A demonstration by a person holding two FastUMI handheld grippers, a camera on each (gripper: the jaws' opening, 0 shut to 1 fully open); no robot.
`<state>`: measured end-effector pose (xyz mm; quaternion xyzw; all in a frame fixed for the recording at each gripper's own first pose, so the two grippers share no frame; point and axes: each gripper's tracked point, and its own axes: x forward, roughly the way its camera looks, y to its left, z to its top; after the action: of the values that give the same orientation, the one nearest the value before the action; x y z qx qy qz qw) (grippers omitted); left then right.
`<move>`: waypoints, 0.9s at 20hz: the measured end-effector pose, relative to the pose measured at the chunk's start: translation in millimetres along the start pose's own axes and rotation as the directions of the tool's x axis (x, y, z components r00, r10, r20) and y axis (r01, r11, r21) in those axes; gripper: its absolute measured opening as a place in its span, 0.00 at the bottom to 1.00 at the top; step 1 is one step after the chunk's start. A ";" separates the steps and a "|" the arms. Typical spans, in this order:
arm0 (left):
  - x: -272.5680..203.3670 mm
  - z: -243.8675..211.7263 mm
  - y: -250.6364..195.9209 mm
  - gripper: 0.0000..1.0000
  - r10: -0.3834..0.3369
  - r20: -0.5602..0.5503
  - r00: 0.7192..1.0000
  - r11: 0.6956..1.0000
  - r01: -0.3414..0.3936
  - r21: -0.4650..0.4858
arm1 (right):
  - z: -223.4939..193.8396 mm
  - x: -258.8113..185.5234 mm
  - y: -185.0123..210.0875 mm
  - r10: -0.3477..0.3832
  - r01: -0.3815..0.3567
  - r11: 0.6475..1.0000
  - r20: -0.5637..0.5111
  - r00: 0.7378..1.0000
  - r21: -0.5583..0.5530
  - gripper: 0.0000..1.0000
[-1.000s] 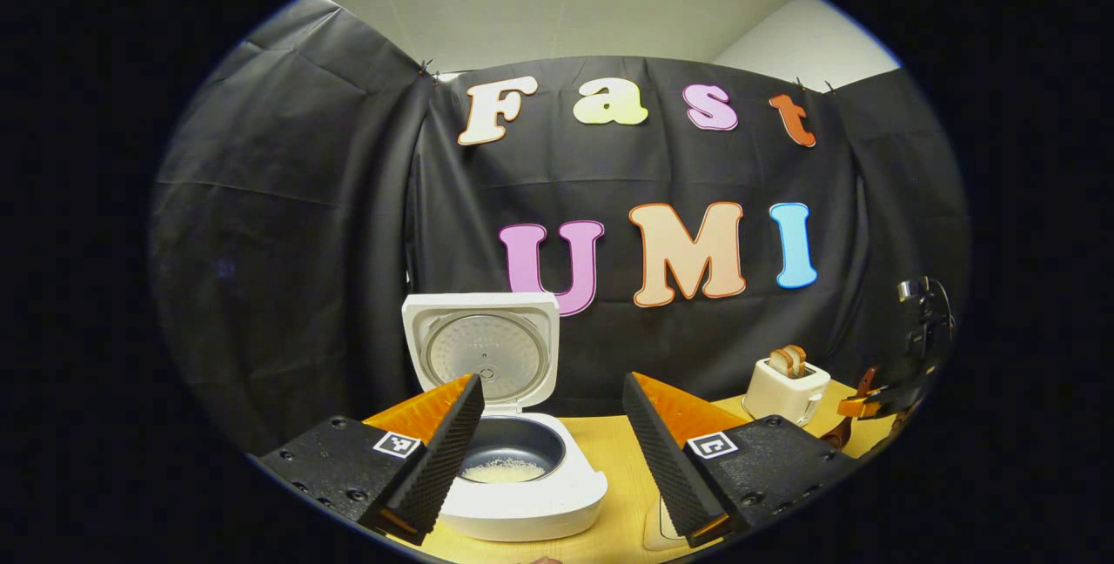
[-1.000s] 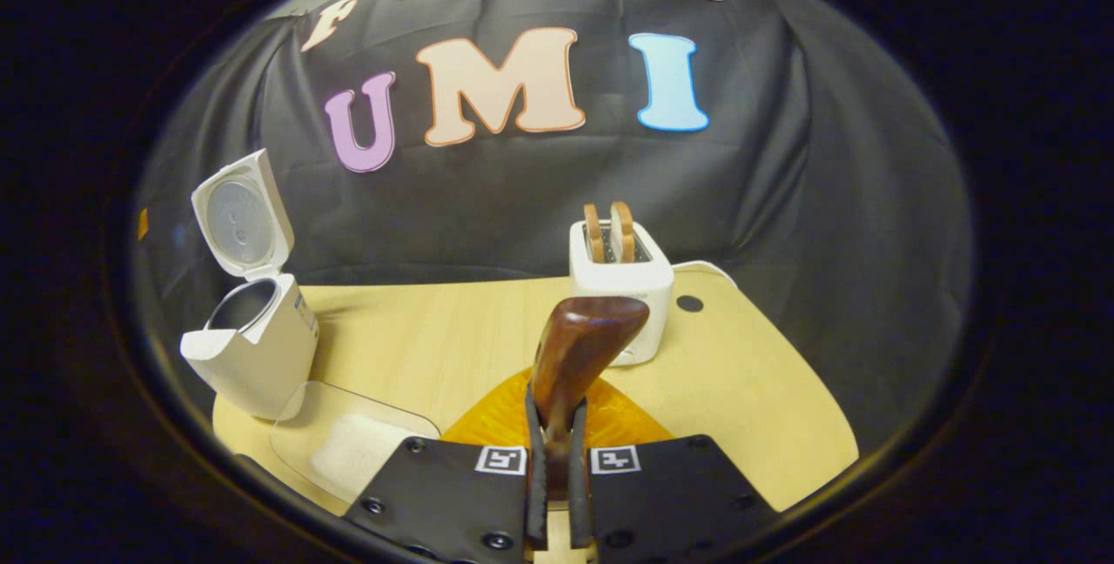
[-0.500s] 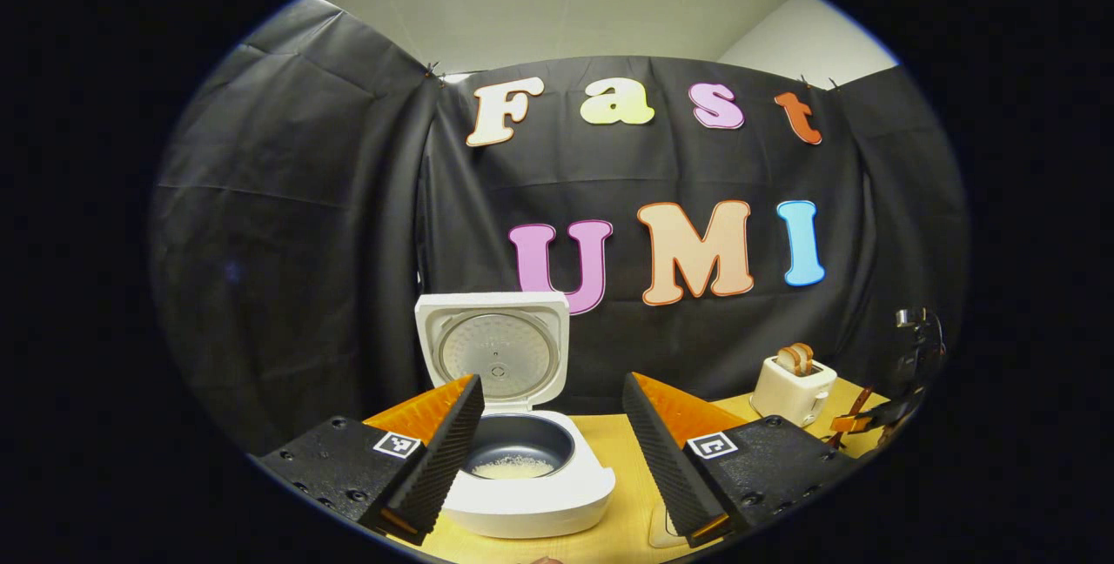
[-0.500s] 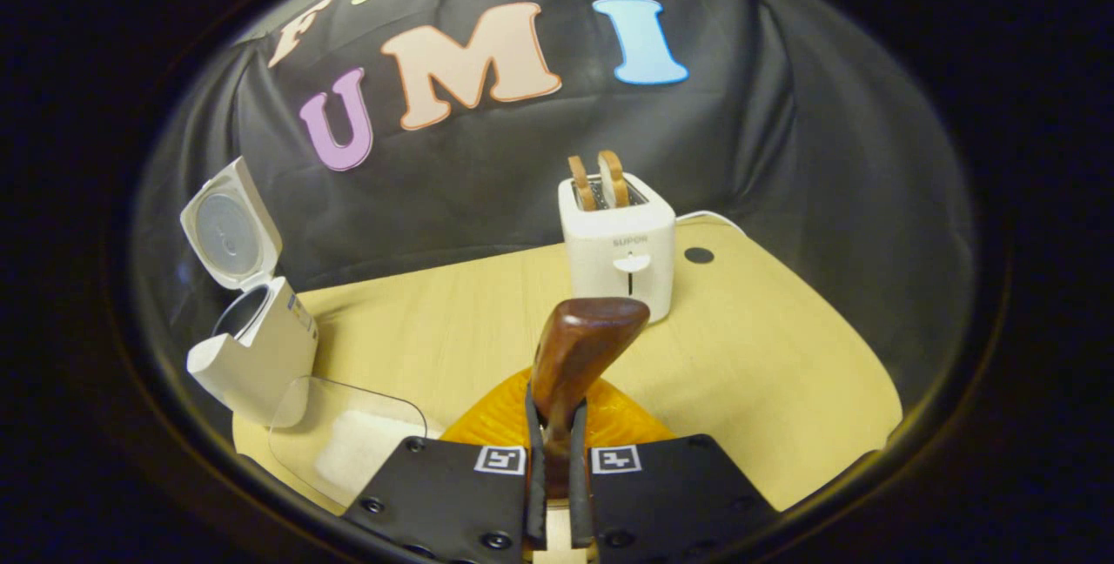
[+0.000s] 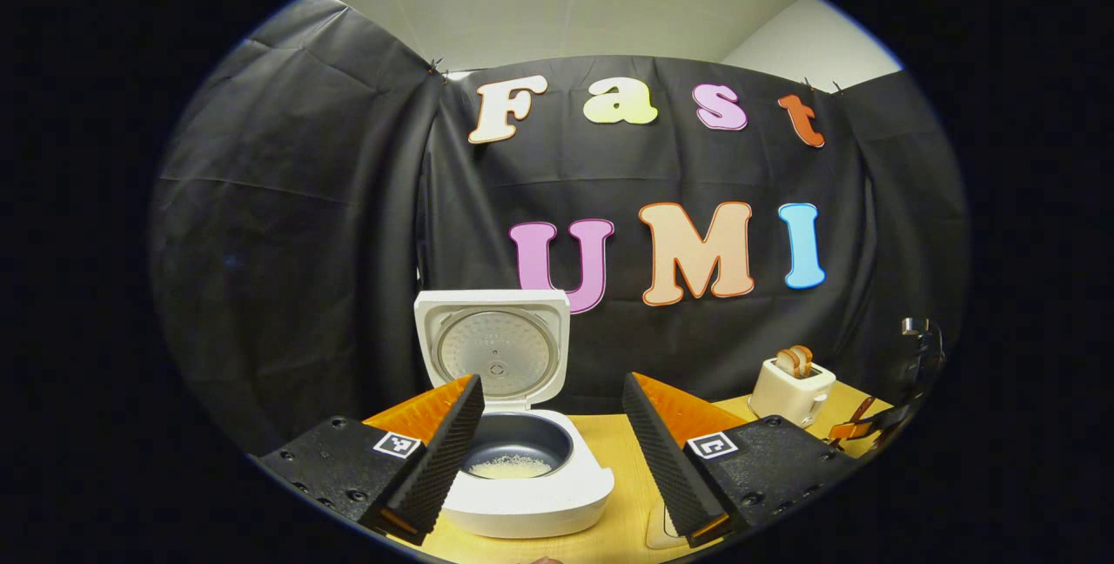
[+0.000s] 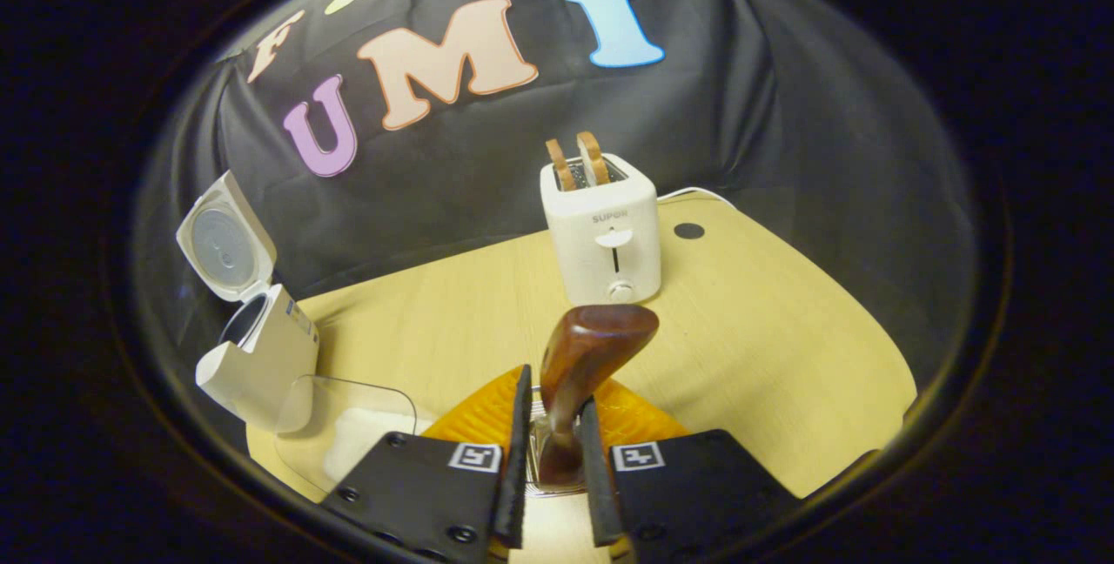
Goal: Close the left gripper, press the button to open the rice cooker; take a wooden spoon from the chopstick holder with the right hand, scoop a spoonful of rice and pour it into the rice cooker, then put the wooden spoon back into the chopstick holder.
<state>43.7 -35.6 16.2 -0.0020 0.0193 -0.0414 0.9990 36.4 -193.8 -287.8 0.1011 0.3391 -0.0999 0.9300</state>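
1. Right, your left tongs (image 5: 550,451) hang released w/ a wide gap between the fingers, parked in front of the rice cooker (image 5: 522,481). Its lid (image 5: 494,346) stands upright, so the button step looks done and that hand is just keeping clear.
2. Rice (image 5: 512,465) lies in the cooker's inner pot, so the pour looks done too.
3. Your right tongs (image 6: 552,468) sit around the wooden spoon (image 6: 581,372). The handle is between the fingers w/ slight gaps showing, so I can't tell if they're clenched or letting go.
4. A shiny rim shows under the handle, prob. the chopstick holder (image 6: 548,484); the spoon stands upright, likely so it drops straight in.
5. The rice tray (image 6: 348,433) sits on the surface (image 6: 766,355) just beside the cooker, a short carry for scooping.
6. The toaster (image 6: 600,224) stands further back, well apart from all this.
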 end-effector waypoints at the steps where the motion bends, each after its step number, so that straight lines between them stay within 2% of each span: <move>1: 1.5 1.0 0.1 0.92 -0.002 0.001 1.000 1.000 0.002 0.001 | 3.8 -2.9 -1.5 -0.004 0.005 1.000 0.013 1.000 -0.013 0.45; 5: 5.1 5.0 1.3 0.94 -0.006 0.008 1.000 1.000 0.006 0.002 | 24.1 -25.8 -2.7 -0.029 0.034 0.998 0.088 0.996 -0.061 0.94; 7: 8.0 7.9 3.6 0.94 -0.006 0.015 1.000 1.000 0.005 0.004 | 37.1 -37.9 -4.5 -0.041 0.051 0.996 0.134 0.990 -0.078 0.95; 12: 20.8 16.7 13.7 0.92 -0.002 0.027 1.000 1.000 0.002 0.002 | 93.5 -77.9 17.9 0.013 0.019 0.994 0.290 0.957 -0.106 0.99; 18: 49.6 37.2 41.2 0.94 0.024 0.051 0.998 1.000 -0.023 -0.015 | 121.0 -104.4 50.4 0.081 -0.032 0.989 0.348 0.934 -0.145 0.97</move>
<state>98.0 1.4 51.3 -0.0100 -0.0060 -0.0296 0.9995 44.7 -164.1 -123.1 0.0273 0.1699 -0.0659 0.9829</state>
